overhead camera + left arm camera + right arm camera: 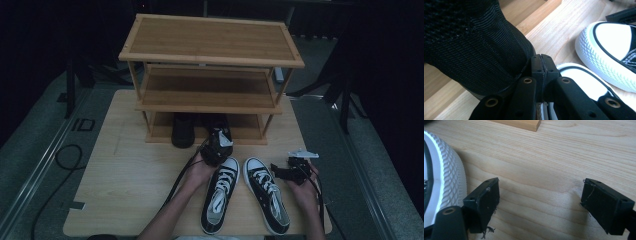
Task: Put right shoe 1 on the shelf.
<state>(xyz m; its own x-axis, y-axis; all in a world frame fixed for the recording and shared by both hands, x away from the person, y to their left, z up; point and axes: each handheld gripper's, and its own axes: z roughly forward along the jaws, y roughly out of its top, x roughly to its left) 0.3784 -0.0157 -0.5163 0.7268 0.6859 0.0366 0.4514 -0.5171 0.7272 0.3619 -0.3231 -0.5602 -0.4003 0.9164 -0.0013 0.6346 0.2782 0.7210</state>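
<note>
Two black-and-white sneakers are lying side by side near the front edge of the table (125, 170): the left sneaker (220, 195) with its toe pointing toward the shoe rack (210, 55), the right sneaker (266, 195) just beside it, a narrow strip of bare wood separating them. Two dark shoes are sitting on the rack's bottom shelf: a black shoe (182, 130) at the left and a black knit shoe (218, 125) next to it, heels facing the table's open area. The left gripper (220, 142) is hovering above the toe of the left sneaker, right at the heel of the knit shoe (474, 45); its jaws are standing pressed together with nothing between them, tips resting just beside the knit fabric. The right gripper (280, 172) is sitting low just right of the right sneaker (441, 177), its jaws spread wide and empty over bare tabletop (549, 157). Open room is lying across the table's left half and along the right edge beyond the right hand (302, 187); the rack's two upper shelves are standing bare.
</note>
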